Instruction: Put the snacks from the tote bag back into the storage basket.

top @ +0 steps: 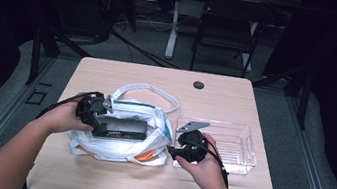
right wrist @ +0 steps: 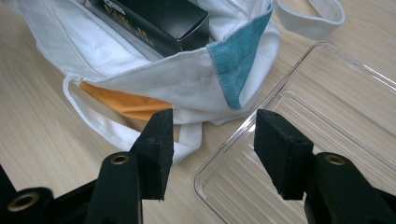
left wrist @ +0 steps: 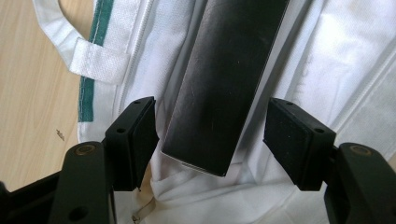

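Note:
A long black box [top: 119,128] lies in the mouth of a white cloth bag [top: 120,148] with teal trim, on the wooden table [top: 216,99]. My left gripper [top: 96,120] is at the box's left end. In the left gripper view the box [left wrist: 224,79] reaches in between the jaws of my left gripper [left wrist: 210,137], with a gap on each side, so the pads do not press it. My right gripper [top: 174,152] hovers open at the bag's right edge. In the right gripper view nothing is between the jaws of that gripper [right wrist: 212,149], and the bag [right wrist: 154,79] lies just beyond them.
A clear plastic tray [top: 243,156] stands right of the bag, its near corner [right wrist: 219,186] under my right gripper. An orange piece [right wrist: 126,105] shows beneath the bag. The bag's handle loops [top: 156,92] lie toward the table's back. A cable hole [top: 198,85] is farther back.

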### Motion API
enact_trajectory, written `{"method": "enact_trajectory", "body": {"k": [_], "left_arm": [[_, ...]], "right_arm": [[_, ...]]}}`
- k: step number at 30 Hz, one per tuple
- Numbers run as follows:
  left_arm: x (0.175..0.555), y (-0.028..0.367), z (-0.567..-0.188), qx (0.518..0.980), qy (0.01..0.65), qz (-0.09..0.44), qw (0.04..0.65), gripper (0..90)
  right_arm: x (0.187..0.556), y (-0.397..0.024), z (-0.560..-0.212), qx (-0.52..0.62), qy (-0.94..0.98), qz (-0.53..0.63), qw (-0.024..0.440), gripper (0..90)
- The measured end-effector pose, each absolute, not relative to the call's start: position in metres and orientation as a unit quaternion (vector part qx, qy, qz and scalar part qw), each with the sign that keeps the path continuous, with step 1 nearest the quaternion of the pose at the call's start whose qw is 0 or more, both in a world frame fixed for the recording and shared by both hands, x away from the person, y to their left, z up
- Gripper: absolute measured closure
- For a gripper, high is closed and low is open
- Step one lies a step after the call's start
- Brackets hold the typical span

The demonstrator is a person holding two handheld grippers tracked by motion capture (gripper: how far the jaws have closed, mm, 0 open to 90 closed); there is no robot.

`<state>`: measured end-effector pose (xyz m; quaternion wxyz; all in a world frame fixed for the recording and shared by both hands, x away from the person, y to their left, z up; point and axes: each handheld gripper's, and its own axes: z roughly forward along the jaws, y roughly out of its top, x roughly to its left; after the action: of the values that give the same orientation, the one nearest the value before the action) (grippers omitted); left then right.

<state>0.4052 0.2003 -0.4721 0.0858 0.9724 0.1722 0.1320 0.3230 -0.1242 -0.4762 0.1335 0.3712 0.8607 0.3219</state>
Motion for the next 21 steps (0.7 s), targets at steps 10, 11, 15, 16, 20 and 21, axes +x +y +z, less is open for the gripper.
{"method": "enact_trajectory", "body": {"k": [10,11,15,16,20,21], "left_arm": [[0.414,0.191,-0.482,0.978,0.161,0.116,0.059,34.4],[0.415,0.19,-0.483,0.979,0.157,0.114,0.055,34.4],[0.418,0.187,-0.487,0.98,0.157,0.107,0.054,34.4],[0.418,0.186,-0.488,0.981,0.155,0.108,0.049,34.4],[0.422,0.184,-0.492,0.983,0.149,0.104,0.042,34.1],[0.422,0.184,-0.494,0.982,0.152,0.099,0.046,33.6]], "right_arm": [[0.323,-0.128,-0.473,0.373,0.856,0.331,0.137,47.4],[0.323,-0.128,-0.473,0.371,0.857,0.33,0.136,47.5],[0.323,-0.127,-0.474,0.373,0.856,0.33,0.137,47.5],[0.323,-0.127,-0.474,0.372,0.857,0.329,0.136,47.4],[0.323,-0.127,-0.475,0.373,0.857,0.328,0.137,47.0],[0.323,-0.128,-0.475,0.373,0.857,0.328,0.138,46.9]]}}
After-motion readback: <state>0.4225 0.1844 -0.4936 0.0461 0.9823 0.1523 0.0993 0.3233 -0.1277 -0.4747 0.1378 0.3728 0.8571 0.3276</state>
